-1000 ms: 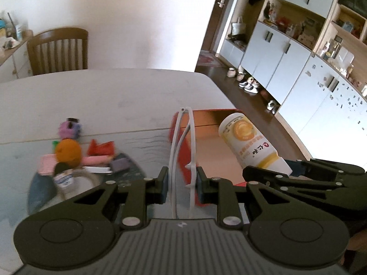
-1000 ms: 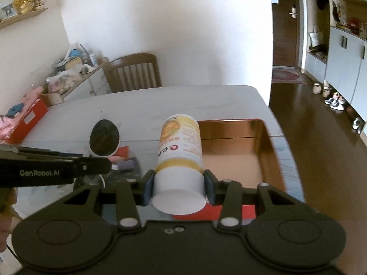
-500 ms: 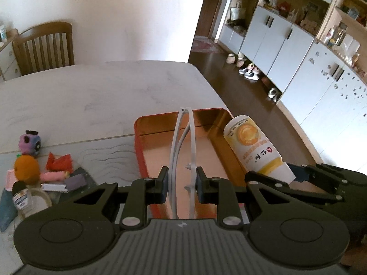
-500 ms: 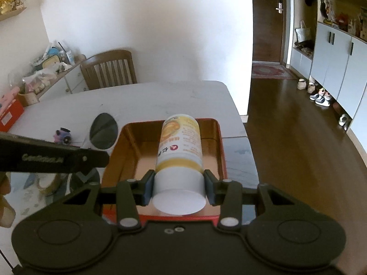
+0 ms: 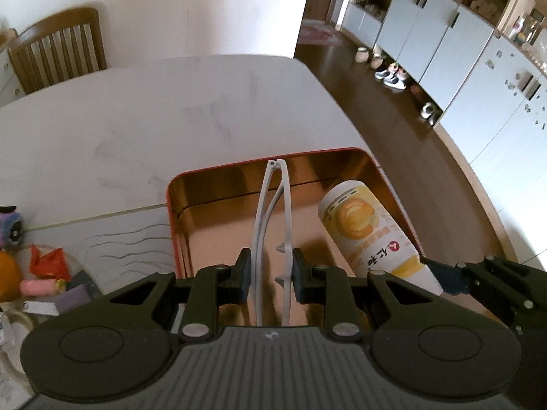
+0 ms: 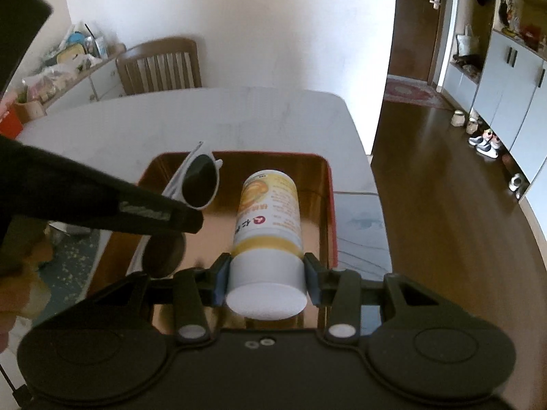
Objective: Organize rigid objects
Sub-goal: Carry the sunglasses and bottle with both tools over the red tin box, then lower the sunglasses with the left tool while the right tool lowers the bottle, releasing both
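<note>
Left wrist view: we see our left claw (image 5: 267, 275) clamped on the folded white glasses (image 5: 273, 225), their long axis running straight ahead, over the tin (image 5: 372, 167).
Bottle from left claw: the bottle (image 5: 369, 235) lies just right, tilted, base forward, also over the tin.
Right wrist view: our right claw (image 6: 266, 275) is clamped on the bottle's (image 6: 268, 212) white cap end, long axis pointing ahead.
Tin from right claw: the tin (image 6: 328, 198) sits directly below and ahead.
Glasses from right claw: the glasses (image 6: 200, 181) hang forward-left.
Judgement: both arms are equally near; we only need to lower.
</note>
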`<state>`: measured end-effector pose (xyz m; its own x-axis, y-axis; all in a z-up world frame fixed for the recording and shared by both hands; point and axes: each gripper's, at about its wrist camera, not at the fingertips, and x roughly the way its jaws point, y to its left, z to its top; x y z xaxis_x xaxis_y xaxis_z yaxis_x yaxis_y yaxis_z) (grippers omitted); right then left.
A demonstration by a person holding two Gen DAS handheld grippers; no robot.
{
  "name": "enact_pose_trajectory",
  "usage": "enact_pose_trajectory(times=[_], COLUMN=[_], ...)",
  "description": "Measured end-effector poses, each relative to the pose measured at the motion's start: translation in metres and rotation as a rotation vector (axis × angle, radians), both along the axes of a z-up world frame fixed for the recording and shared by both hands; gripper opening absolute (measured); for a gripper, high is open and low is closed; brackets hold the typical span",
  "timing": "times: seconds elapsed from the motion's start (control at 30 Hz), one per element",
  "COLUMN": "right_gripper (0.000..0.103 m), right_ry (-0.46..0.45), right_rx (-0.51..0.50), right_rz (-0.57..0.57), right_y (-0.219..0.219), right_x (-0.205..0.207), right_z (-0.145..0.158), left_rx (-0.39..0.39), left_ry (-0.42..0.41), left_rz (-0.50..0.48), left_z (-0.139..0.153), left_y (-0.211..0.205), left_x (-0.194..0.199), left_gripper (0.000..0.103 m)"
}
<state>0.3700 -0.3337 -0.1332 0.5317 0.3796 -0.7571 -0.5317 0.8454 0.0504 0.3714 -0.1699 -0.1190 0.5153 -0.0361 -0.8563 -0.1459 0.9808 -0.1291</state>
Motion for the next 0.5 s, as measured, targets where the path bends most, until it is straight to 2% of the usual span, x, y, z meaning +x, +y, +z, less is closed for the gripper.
enact_pose_trajectory(times=[0.27, 0.5], right_gripper=[0.043, 0.043], right_ry=[0.031, 0.019], right_rx=[-0.027, -0.068], right_rz=[0.045, 0.08], right_y=[0.013, 0.017], right_x=[0.009, 0.005], right_z=[-0.013, -0.018], left_rx=[-0.023, -0.026], left_ry=[0.064, 0.088], left_rz=[0.011, 0.005], left_z=[-0.023, -0.033], left_y=[0.006, 0.003], left_x=[0.022, 0.03], left_gripper=[0.023, 0.024])
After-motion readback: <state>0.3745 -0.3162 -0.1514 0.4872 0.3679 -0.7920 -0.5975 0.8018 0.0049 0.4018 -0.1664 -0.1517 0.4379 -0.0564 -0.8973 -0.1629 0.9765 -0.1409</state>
